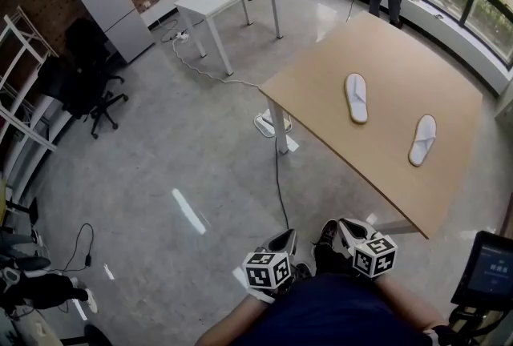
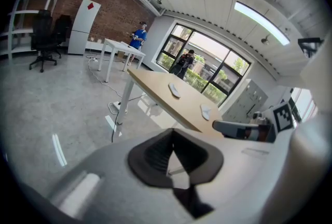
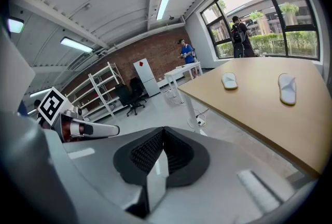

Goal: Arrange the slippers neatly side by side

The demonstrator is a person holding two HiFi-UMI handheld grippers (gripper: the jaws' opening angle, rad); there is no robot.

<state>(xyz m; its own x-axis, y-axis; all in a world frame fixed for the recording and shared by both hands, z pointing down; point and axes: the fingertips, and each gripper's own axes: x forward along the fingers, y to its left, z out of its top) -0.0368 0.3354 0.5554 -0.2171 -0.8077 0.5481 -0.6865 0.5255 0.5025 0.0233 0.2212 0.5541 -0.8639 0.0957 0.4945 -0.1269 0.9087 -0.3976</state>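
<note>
Spreading across the frame's right half, the wooden table (image 1: 385,56) is seen. Two white slippers are laid well apart on it: upper slipper (image 1: 357,98), lower slipper (image 1: 422,139). At bottom centre, left gripper (image 1: 284,241) and right gripper (image 1: 337,229) are held closed, empty.

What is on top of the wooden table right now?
The left slipper and the right slipper lie on the wooden table, apart and angled differently. Nothing else shows on it. Only the patches under the slippers are covered.
</note>
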